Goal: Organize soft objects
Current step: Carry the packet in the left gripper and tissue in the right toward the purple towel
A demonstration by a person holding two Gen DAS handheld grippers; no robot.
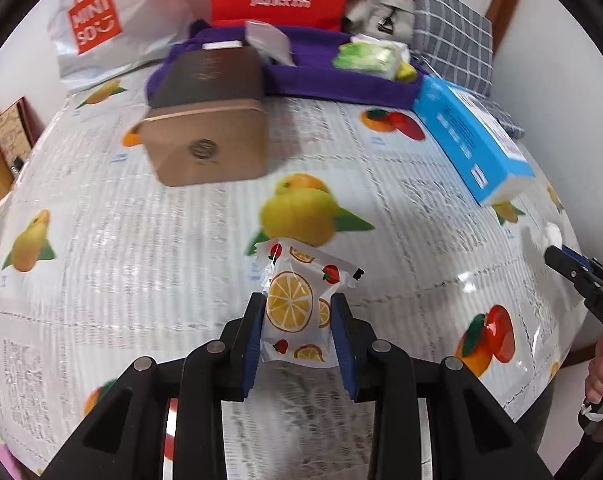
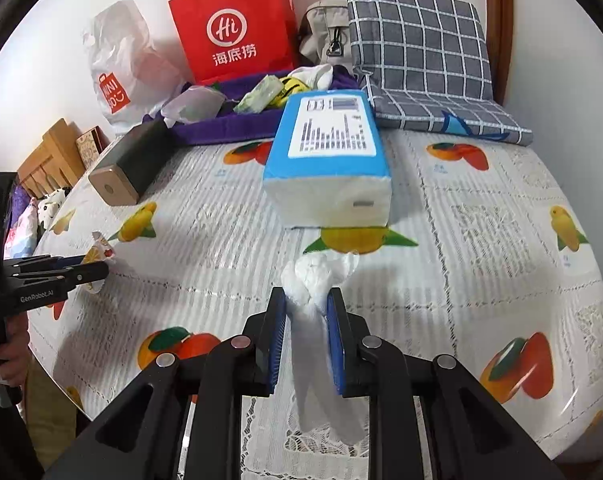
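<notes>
2 soft things are in my grip at once. My left gripper [image 1: 298, 312] is clamped on the fruit-print packet [image 1: 297, 304], its pads pinching the middle so that the crimped top sticks out ahead and the bottom hangs between the fingers, above the tablecloth [image 1: 141, 272]. I judge it light, crinkly and a bit slick; the film may slide if I squeeze less, and the contents could crush if I squeeze more. Mid-body is a fair hold.

My right gripper [image 2: 306, 308] is closed on the white plastic bag [image 2: 313, 320], bunched into a knot at the fingertips with a limp tail hanging behind the pads. It weighs almost nothing, I think, and will flop and trail, so the tail could snag on whatever I pass over.

Directly beyond the right gripper lies the blue tissue pack [image 2: 327, 160], soft-sided and bulky, blocking the straight line to the back. Left of it lies the brown box [image 1: 205, 144], rigid, with 1 end toward me; the gap between the 2 looks like the open lane.

Further back sits the purple tray [image 1: 341, 84], already holding a green packet [image 1: 367, 58] and other small soft bits; I take it to be the destination. Behind it stand the red paper bag [image 2: 237, 28], the MINISO bag [image 1: 101, 28] and the checked cushion [image 2: 417, 40], against the wall.
</notes>
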